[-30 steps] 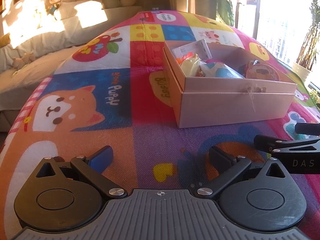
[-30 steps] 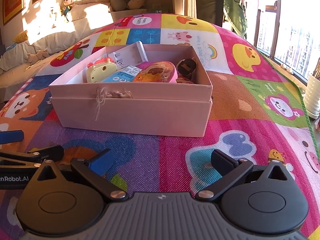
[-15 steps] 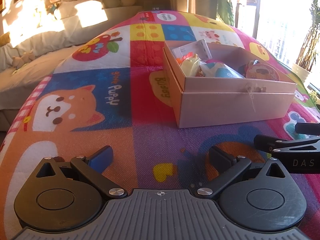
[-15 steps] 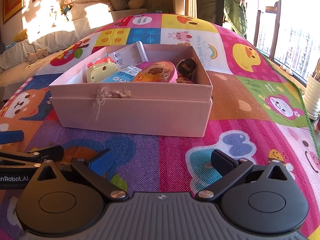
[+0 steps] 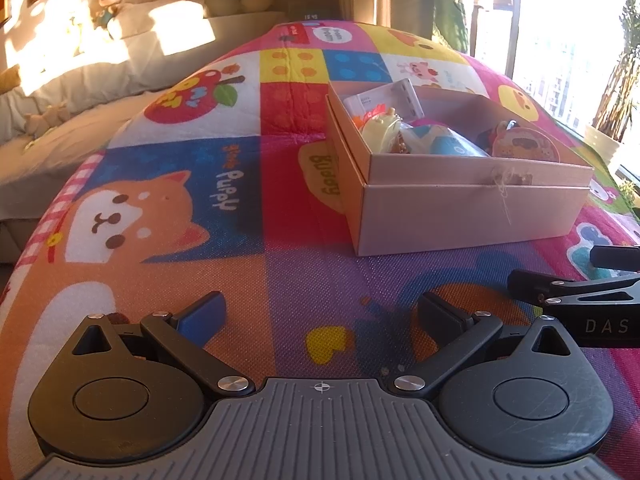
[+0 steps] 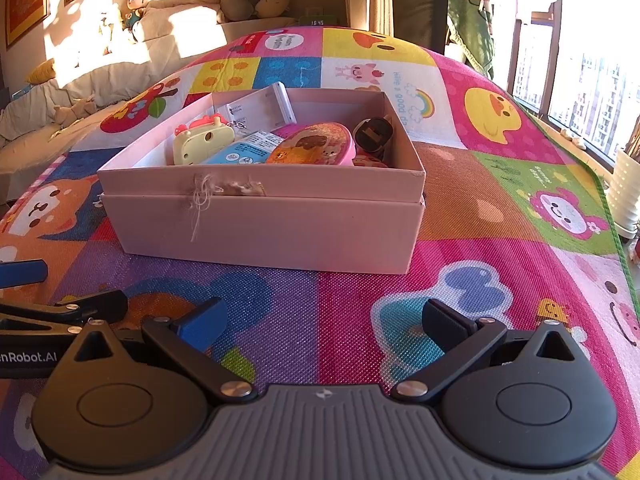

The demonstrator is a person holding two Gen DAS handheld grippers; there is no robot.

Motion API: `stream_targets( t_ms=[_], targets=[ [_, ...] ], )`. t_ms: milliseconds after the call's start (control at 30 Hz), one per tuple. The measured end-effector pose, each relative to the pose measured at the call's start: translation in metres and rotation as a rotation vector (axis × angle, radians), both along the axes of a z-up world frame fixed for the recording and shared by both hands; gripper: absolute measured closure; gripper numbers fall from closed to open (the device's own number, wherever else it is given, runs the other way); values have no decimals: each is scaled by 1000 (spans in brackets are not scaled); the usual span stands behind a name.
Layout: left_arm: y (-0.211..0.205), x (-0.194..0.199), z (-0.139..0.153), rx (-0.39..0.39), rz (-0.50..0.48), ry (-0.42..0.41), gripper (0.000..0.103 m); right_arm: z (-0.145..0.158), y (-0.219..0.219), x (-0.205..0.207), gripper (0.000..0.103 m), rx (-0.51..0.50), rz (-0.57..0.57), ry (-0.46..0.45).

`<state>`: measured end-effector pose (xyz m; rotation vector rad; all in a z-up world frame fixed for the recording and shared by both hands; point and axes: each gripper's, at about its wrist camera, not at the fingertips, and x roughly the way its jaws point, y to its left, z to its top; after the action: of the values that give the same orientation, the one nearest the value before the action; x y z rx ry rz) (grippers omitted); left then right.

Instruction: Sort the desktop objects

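Fingers: left gripper (image 5: 320,316) and right gripper (image 6: 324,320) are both spread wide, holding nothing.
Toys: all piled inside the box (image 6: 280,232).
Why: looks tidy, mat (image 5: 200,264) bare nearby.

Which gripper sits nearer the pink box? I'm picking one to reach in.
Right, slightly, as best I can judge. The right gripper faces the pink box squarely from in front. The left gripper sits off its front-left corner. Both jaws are open and empty.
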<state>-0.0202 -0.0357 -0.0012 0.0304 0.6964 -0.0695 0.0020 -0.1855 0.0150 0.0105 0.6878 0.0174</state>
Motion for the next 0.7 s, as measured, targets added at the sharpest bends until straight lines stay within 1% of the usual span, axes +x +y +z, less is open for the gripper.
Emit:
stream_targets(
  t_ms=[700],
  targets=[
    [1,0,0,0,0,0,0,0,-1,0,0,1,1,0]
  ],
)
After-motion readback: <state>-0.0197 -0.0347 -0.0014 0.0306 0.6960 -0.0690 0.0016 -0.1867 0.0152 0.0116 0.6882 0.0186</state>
